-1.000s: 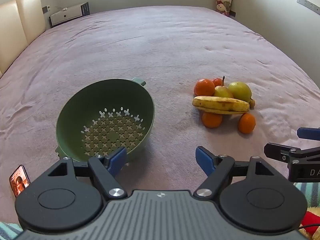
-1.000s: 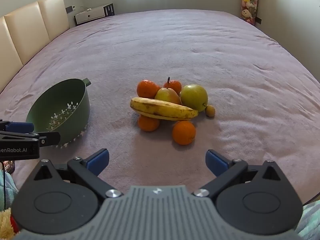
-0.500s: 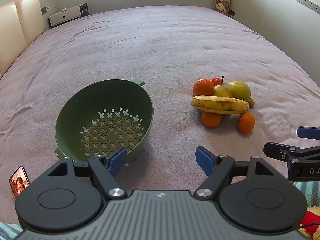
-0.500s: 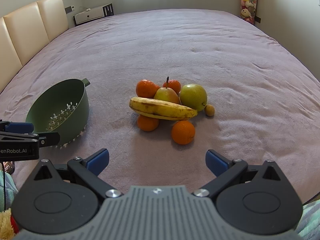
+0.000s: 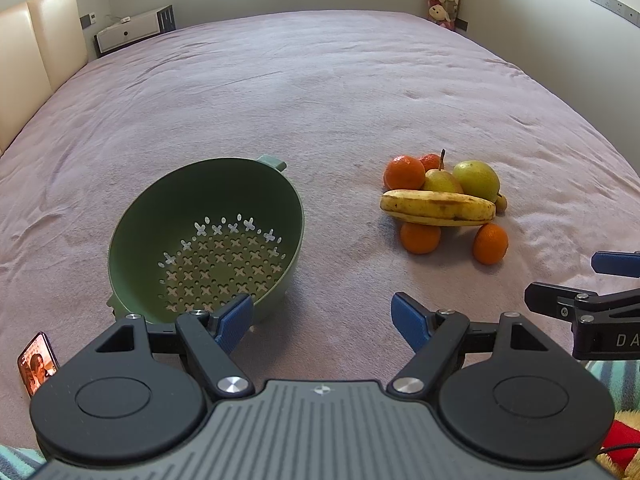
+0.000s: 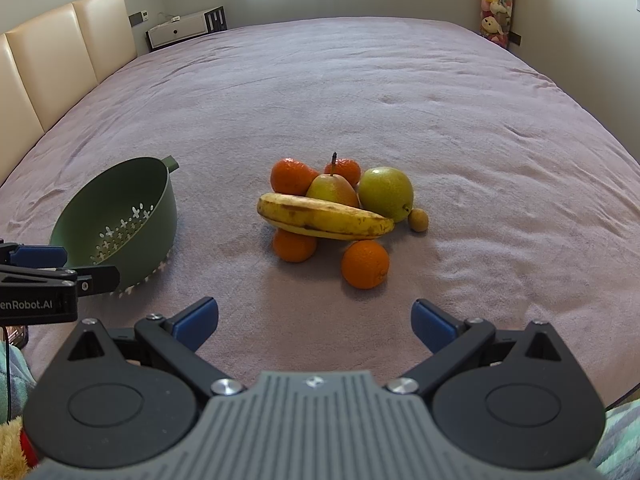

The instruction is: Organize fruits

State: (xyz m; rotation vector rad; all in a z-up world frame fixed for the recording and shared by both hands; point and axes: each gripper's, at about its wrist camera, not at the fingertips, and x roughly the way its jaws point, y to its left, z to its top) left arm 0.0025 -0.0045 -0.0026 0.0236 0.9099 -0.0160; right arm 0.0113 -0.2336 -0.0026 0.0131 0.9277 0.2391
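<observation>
A green colander point(image 5: 208, 236) point(image 6: 120, 220) lies tilted and empty on the mauve bedspread. To its right is a fruit pile: a banana point(image 5: 438, 208) point(image 6: 324, 216) across a pear point(image 6: 332, 188), a green apple point(image 6: 386, 192), several oranges point(image 6: 365, 264) and a small brown fruit point(image 6: 418, 220). My left gripper point(image 5: 322, 318) is open and empty just short of the colander's near rim. My right gripper point(image 6: 314, 318) is open and empty, short of the nearest orange.
A phone point(image 5: 37, 362) with a lit screen stands at the bed's near left edge. A padded headboard point(image 6: 60, 56) runs along the left. A white cabinet point(image 6: 184, 30) and hanging plush toys point(image 6: 496, 4) stand at the far wall.
Both grippers have crept slightly forward towards the colander and fruit. Both stay open and empty.
</observation>
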